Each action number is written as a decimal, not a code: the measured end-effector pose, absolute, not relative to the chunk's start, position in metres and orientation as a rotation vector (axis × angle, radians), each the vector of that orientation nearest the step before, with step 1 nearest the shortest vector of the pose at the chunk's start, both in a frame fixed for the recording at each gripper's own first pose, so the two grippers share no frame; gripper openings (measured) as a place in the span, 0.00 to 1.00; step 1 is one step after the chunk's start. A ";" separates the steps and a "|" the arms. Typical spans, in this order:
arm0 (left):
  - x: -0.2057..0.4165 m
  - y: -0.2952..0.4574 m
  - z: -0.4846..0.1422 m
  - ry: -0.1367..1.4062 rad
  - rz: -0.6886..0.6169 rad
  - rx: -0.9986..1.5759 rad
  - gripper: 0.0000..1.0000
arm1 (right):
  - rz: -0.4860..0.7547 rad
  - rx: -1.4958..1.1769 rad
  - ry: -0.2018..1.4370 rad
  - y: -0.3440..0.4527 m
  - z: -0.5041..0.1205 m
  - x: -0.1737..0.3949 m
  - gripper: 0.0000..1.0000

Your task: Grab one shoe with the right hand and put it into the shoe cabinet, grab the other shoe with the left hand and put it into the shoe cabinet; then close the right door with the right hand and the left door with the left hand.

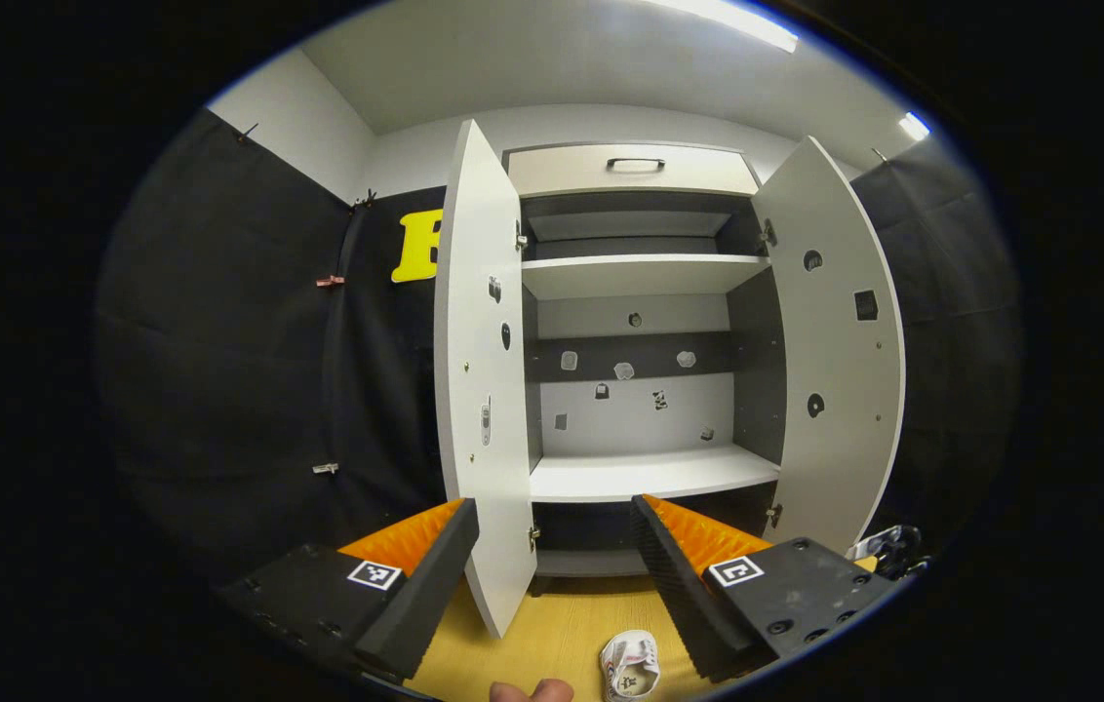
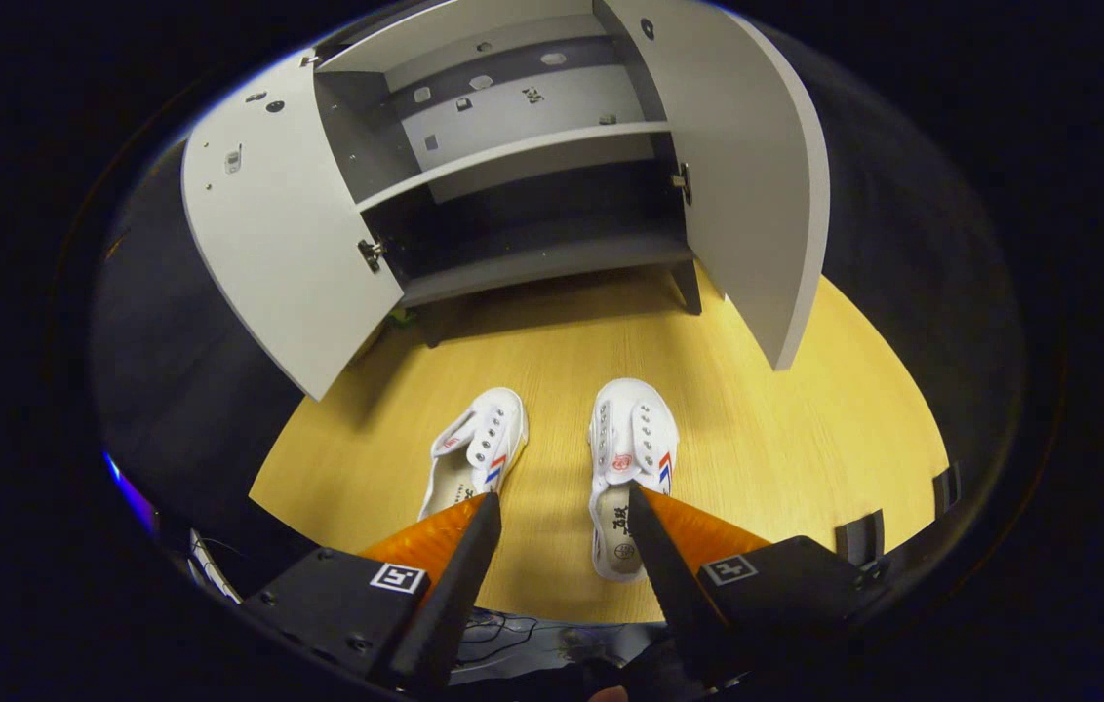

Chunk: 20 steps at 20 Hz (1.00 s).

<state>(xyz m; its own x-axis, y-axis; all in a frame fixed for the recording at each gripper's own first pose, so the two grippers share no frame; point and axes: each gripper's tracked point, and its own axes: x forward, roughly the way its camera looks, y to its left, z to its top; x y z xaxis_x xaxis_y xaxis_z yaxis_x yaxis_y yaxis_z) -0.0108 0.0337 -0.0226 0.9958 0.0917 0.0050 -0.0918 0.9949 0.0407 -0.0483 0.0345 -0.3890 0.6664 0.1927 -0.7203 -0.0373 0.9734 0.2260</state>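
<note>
Two white canvas shoes lie side by side on the wooden floor in the right gripper view, the left shoe [image 2: 474,458] and the right shoe [image 2: 627,458], toes toward the cabinet. My right gripper [image 2: 562,507] hangs open above them, with the right shoe's heel by its right finger. The grey shoe cabinet [image 2: 523,146] stands with both doors swung wide and bare shelves. In the left gripper view my left gripper [image 1: 552,512] is open and level with the cabinet's [image 1: 645,292] lower shelf [image 1: 650,473]. One shoe [image 1: 630,663] shows on the floor below.
The open left door [image 1: 484,390] and right door [image 1: 840,341] jut out toward me. A drawer with a handle [image 1: 635,163] tops the cabinet. Black cloth walls close in both sides. A fingertip [image 1: 531,690] shows at the bottom edge.
</note>
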 end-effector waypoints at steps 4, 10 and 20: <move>-0.006 0.033 -0.024 -0.002 0.084 0.063 0.98 | 0.110 0.197 0.880 0.035 -0.434 -0.033 0.74; 0.005 0.040 -0.035 0.021 0.084 0.078 0.98 | 0.031 0.178 0.906 0.029 -0.485 -0.010 0.40; 0.026 0.065 -0.069 0.095 0.108 0.081 0.98 | 0.002 0.091 0.740 0.025 -0.506 0.039 0.15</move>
